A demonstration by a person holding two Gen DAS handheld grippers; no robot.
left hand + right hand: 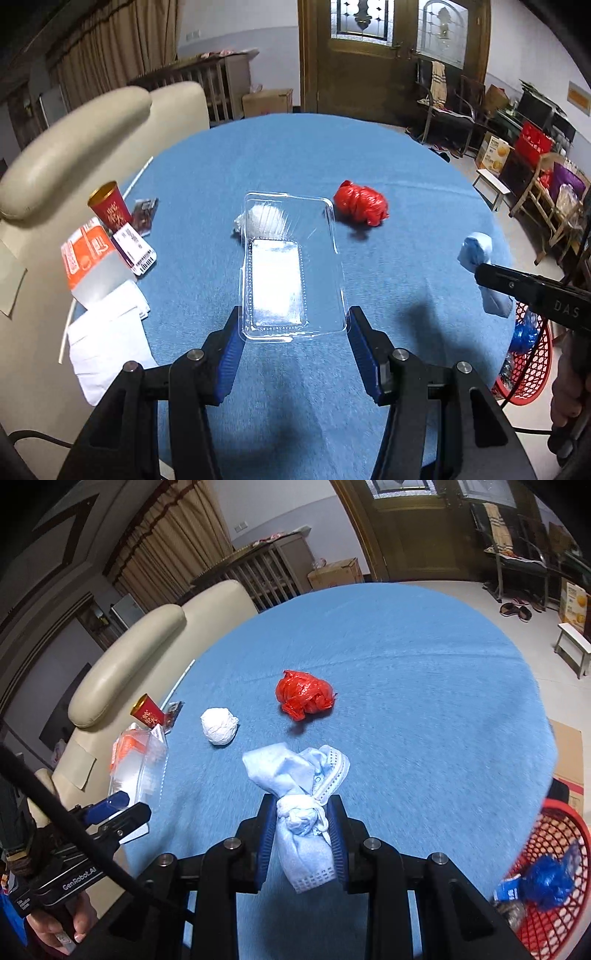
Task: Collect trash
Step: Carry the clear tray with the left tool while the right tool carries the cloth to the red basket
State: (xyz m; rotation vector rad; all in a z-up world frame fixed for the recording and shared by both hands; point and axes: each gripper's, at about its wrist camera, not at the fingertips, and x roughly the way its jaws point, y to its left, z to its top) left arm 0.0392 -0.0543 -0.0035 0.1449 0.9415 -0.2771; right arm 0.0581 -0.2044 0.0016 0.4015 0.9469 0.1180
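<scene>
My left gripper (295,325) is shut on a clear plastic clamshell box (291,258) and holds it above the blue round table (406,229); the box also shows in the right wrist view (142,764). My right gripper (302,819) is shut on a knotted light blue face mask (301,797), also seen in the left wrist view (480,258). A crumpled red plastic bag (304,694) and a white paper ball (218,725) lie on the table beyond. A red mesh basket (554,849) with blue trash stands at the lower right.
A red paper cup (110,205), an orange carton (86,254), a labelled packet (135,249), white napkins (107,339) and a white straw (136,177) crowd the table's left edge. A beige sofa (74,147) stands at the left. Chairs and boxes stand at the far right.
</scene>
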